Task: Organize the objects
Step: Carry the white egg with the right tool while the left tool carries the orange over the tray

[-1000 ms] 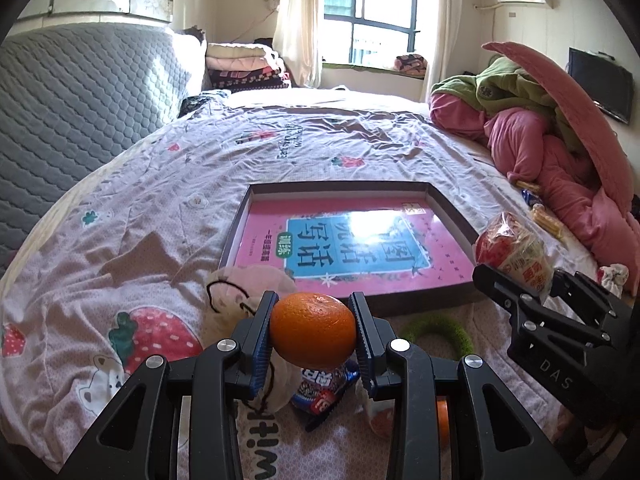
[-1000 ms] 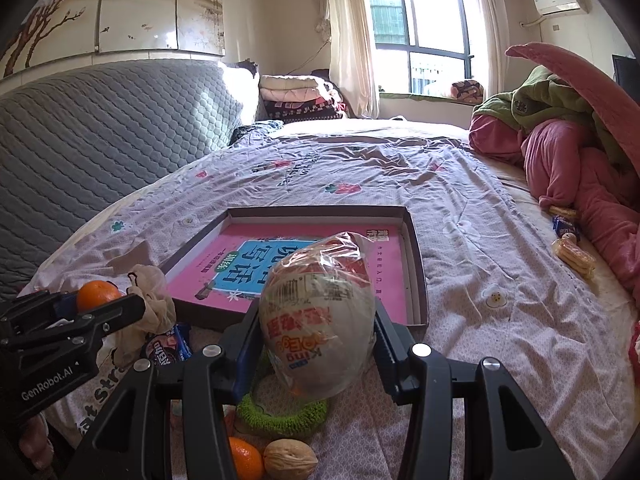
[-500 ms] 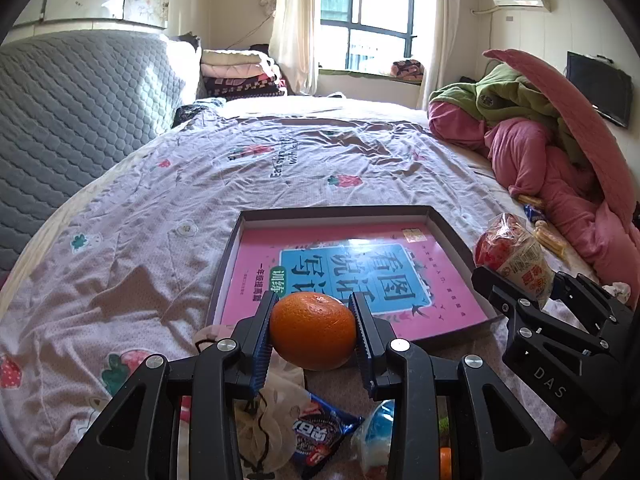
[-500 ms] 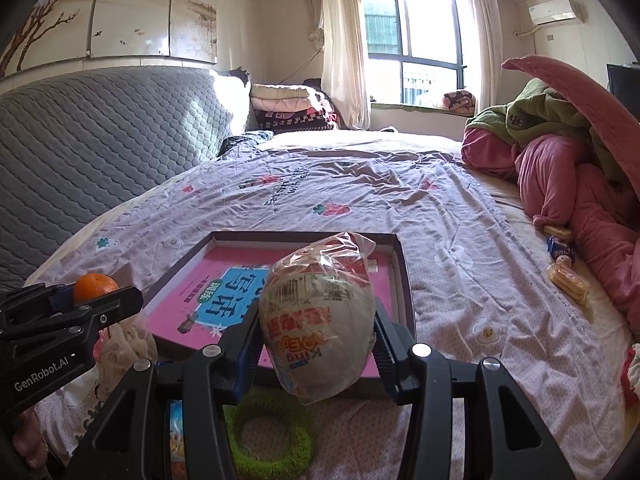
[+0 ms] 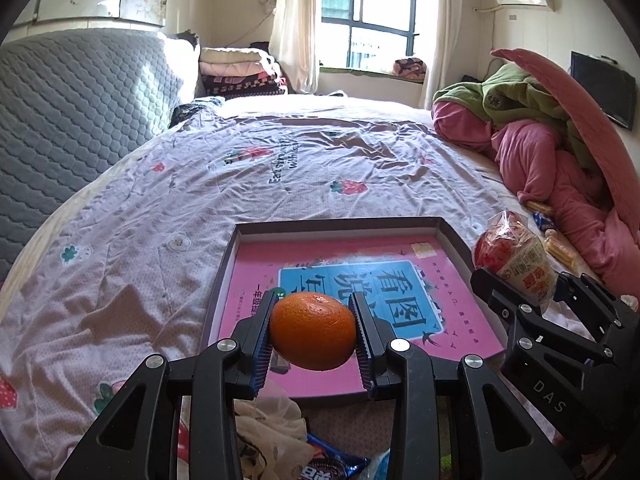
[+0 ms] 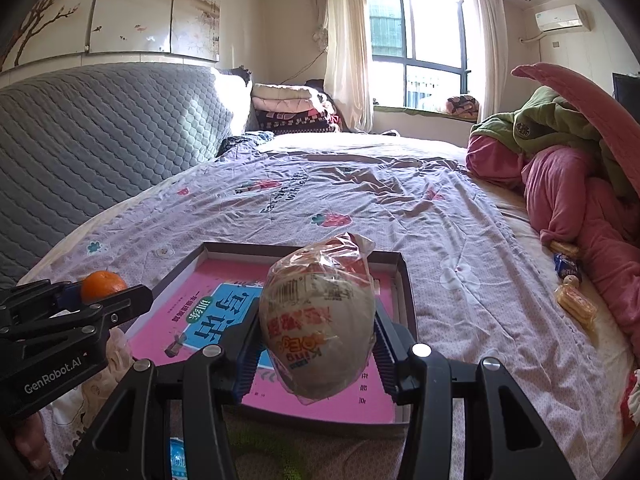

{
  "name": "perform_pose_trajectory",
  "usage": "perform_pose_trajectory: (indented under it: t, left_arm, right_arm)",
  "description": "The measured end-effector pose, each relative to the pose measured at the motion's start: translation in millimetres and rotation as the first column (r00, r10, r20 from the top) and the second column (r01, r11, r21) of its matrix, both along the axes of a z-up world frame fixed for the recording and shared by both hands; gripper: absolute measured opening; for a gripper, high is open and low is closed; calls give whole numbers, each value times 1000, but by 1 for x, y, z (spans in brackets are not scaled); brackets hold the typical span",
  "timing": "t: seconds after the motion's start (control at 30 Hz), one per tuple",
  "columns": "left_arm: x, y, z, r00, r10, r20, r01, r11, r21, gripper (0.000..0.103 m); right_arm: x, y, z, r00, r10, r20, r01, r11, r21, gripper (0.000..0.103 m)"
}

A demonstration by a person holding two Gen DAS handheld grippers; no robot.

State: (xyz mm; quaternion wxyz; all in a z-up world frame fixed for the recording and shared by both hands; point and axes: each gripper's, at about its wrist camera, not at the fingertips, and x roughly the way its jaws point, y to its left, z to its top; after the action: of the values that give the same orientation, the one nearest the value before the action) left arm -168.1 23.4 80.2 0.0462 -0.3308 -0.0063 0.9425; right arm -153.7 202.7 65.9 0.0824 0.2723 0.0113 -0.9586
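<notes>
The left gripper (image 5: 314, 334) is clamped about a third open on an orange (image 5: 313, 331), pads pressed to both its sides; the right gripper (image 6: 318, 334) is closed somewhat wider on a wrapped bun (image 6: 320, 320) in crinkled clear plastic, squeezed at its flanks; neither opening has altered over the last second, so both grips look settled. What has changed is the place: a second ago both loads hung short of the tray's (image 5: 224, 264) near edge, above the clutter at the bed's (image 5: 160, 208) near edge; now the tray fills more of both views, the orange hangs over the near left part of the pink book (image 5: 360, 280) that lines the tray, and the bun hangs over its near right part, both clear of the surface. The snack packets (image 5: 320, 468) and a crumpled bag (image 5: 272, 424) have slipped toward the bottom edge of the left view. By my reading the carry is nearly over and the set-down comes next: lower each load onto the book, then let go; the orange may roll on the slick cover, so it wants releasing low. More snacks (image 6: 572, 300) lie at the bed's right edge by the pink quilt (image 6: 580, 200), well apart from the tray, so sorting is not finished.
</notes>
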Motion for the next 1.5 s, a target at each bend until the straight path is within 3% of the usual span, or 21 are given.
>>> perform_pose_trajectory:
  t: [0.4,0.63,0.97,1.5]
  left_arm:
    - [-40,-36,-3,998,66,19,-66,998,19,37]
    - [-59,-49,-19,995,58,83,-60,998,25,37]
    - [-62,-34,-41,992,39,119,-36,999,-25,37]
    - [-75,-28,-79,969,36,246,-20,998,-68,37]
  right_arm:
    - [-25,-2,-5,1000,-1,30,0,1000,21,50]
    - [-33,-3,-19,997,-2,74,0,1000,21,50]
    - [-36,0,-30,994,-7,110,4,1000,30,50]
    - [-44,3,-59,976,-37,215,21,997,78,50]
